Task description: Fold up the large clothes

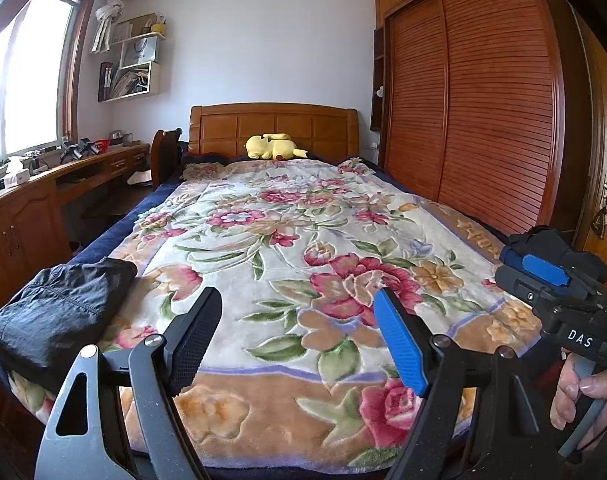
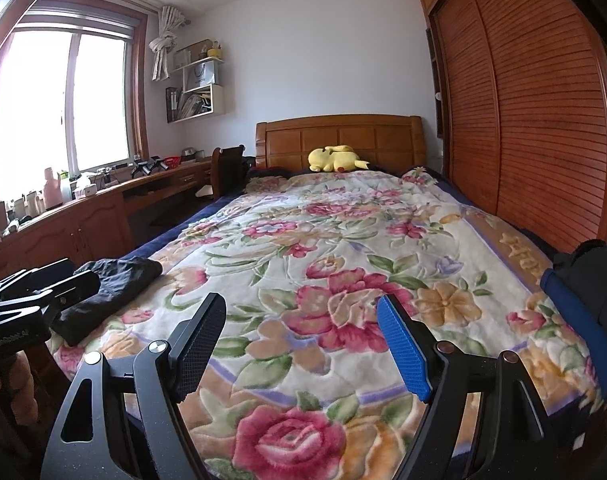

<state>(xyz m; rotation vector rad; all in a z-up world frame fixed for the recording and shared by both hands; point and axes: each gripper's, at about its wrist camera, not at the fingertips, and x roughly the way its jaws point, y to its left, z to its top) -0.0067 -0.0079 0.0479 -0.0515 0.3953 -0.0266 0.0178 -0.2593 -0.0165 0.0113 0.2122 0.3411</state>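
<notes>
A folded black garment (image 1: 59, 308) lies on the near left corner of the bed; it also shows in the right wrist view (image 2: 111, 292). Another dark garment (image 2: 591, 276) lies at the bed's right edge, and shows behind the right gripper in the left wrist view (image 1: 555, 244). My left gripper (image 1: 299, 340) is open and empty above the foot of the floral blanket (image 1: 287, 240). My right gripper (image 2: 303, 344) is open and empty, also above the foot of the bed. Each gripper shows at the edge of the other's view.
A yellow plush toy (image 1: 271, 146) lies at the wooden headboard (image 1: 275, 124). A louvred wardrobe (image 1: 475, 96) runs along the right of the bed. A wooden desk (image 1: 63, 176) with a chair (image 1: 165, 152) stands on the left under the window.
</notes>
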